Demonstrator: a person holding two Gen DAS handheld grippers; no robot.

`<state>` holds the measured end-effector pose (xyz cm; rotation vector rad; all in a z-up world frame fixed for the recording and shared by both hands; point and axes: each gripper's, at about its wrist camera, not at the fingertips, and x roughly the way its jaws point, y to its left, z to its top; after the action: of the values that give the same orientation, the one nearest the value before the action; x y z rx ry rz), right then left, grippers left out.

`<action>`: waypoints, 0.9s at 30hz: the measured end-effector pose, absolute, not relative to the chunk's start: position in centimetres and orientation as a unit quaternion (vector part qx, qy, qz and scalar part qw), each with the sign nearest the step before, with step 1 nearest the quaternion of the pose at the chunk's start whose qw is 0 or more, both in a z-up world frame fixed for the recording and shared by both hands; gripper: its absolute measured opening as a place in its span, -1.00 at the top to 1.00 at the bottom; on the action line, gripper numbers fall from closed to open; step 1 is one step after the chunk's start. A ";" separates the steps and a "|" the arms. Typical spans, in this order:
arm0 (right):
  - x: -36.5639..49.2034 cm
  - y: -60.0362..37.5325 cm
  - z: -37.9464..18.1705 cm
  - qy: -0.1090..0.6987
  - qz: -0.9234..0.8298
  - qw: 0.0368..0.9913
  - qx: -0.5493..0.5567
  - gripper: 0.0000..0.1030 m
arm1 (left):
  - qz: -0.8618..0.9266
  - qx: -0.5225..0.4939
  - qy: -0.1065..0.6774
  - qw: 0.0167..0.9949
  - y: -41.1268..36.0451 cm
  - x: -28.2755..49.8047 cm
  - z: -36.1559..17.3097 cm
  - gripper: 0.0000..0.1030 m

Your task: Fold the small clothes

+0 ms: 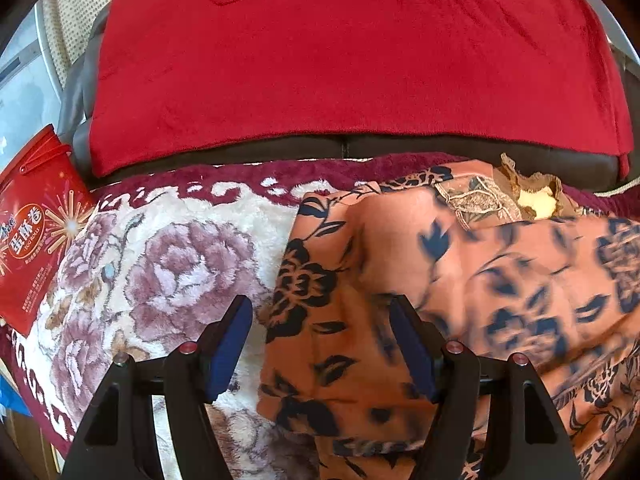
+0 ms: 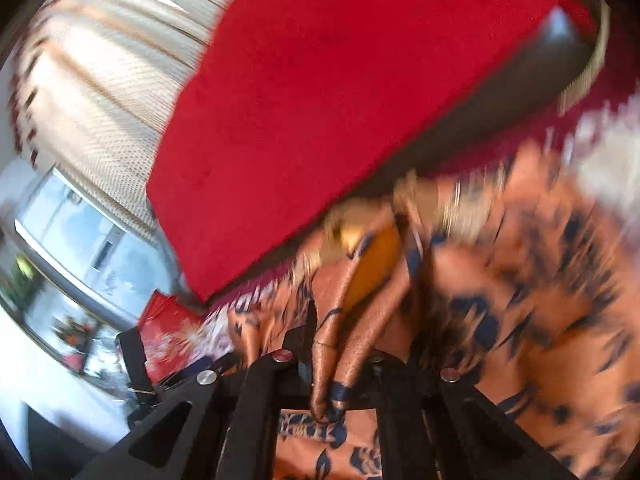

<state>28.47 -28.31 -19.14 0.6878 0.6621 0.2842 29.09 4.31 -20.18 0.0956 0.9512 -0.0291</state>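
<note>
Garment: my orange cloth with dark blue flowers [image 1: 400, 280] lies spread on the flowered blanket [image 1: 168, 264], right of middle, its collar at the far edge.
Left gripper: my left gripper [image 1: 322, 344] hangs over the garment's left edge, jaws wide, blue pads clear of the fabric.
Right gripper: my right gripper [image 2: 340, 364] is clamped tight on a bunched fold of the same garment [image 2: 520, 280], the fold drawn up between the fingers; this view is blurred.
Far side: red throw [image 1: 340, 60] over a dark sofa back.
Left edge: red snack box [image 1: 36, 224] beside the blanket.
</note>
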 end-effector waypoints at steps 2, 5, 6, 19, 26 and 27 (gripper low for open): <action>27.0 -29.0 -17.2 0.287 0.100 0.906 0.294 0.88 | -0.019 0.044 0.455 0.889 4.0 28.9 -20.0 -0.40; 25.7 -32.0 -17.0 0.279 0.038 0.914 0.293 0.88 | -0.026 0.061 0.450 0.890 2.8 28.5 -20.1 -0.39; 25.5 -33.0 -17.4 0.284 0.023 0.911 0.299 0.88 | -0.029 0.069 0.449 0.890 2.3 28.3 -20.2 -0.39; 27.4 -38.2 -24.3 0.458 0.046 0.797 0.391 -0.18 | -0.026 0.168 0.395 0.903 -1.6 26.4 -19.7 -0.39; 25.3 -40.4 -20.4 0.326 0.002 0.866 0.380 -0.23 | -0.024 0.182 0.361 0.914 -1.9 25.8 -18.7 -0.39; 25.5 -39.8 -20.0 0.316 0.015 0.872 0.373 -0.23 | -0.025 0.180 0.361 0.914 -2.0 25.8 -18.7 -0.39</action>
<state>25.52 -39.82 -19.95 0.7799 0.6609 0.0310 25.81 -2.03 -18.67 0.3715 0.7439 -0.0511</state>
